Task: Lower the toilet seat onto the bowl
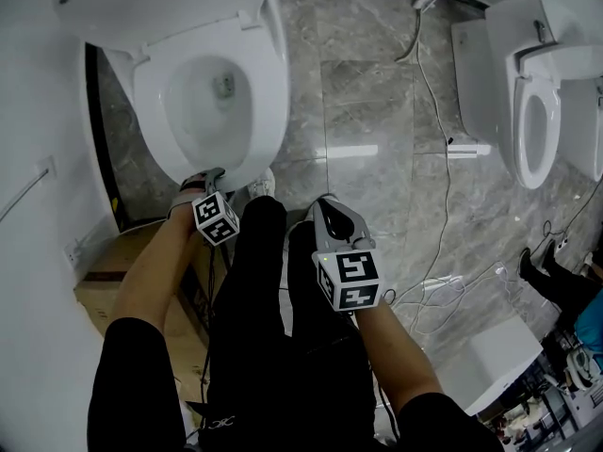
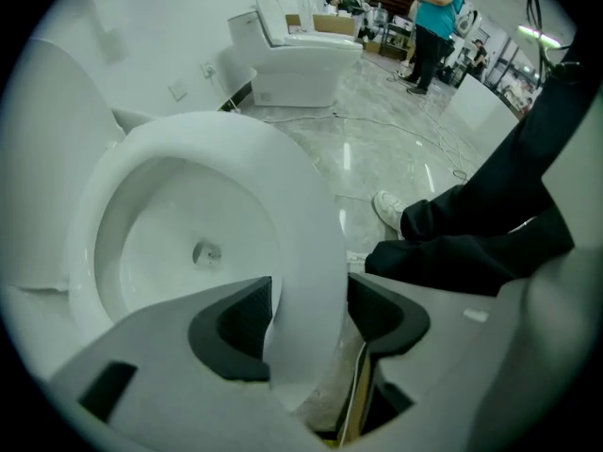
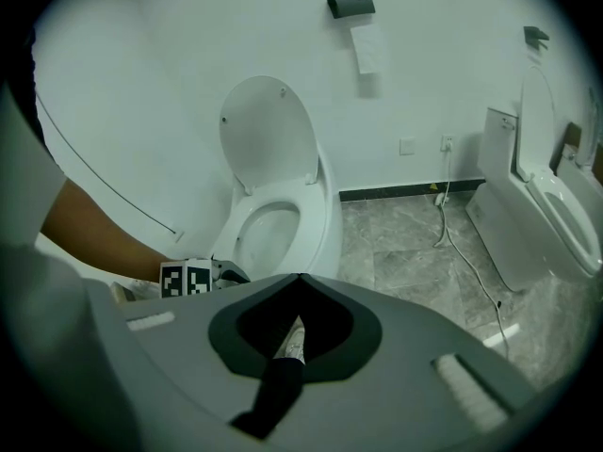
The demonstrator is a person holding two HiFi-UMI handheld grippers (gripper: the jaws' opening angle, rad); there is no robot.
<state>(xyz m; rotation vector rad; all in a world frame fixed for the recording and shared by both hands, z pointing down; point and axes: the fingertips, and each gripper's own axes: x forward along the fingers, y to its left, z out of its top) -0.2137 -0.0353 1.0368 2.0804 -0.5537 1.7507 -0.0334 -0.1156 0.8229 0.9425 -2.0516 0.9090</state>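
Note:
The white toilet seat [image 1: 271, 92] lies flat on the bowl [image 1: 203, 102], and the lid [image 1: 141, 3] stands up behind it. My left gripper [image 1: 213, 175] is at the seat's front rim. In the left gripper view the seat rim [image 2: 283, 186] runs between the jaws of my left gripper [image 2: 309, 314], which stand wide and open around it. My right gripper [image 1: 325, 205] hangs back over my black trouser leg, apart from the toilet. Its tips [image 3: 300, 277] meet, shut on nothing. The right gripper view shows the seat [image 3: 316, 224] down and the lid [image 3: 268, 130] upright.
A second toilet [image 1: 537, 111] stands at the right, with cables [image 1: 438, 111] trailing over the grey marble floor. A cardboard box [image 1: 104, 281] sits at my left and a white box [image 1: 490, 356] at the lower right. A person in a teal shirt [image 2: 433, 26] stands far off.

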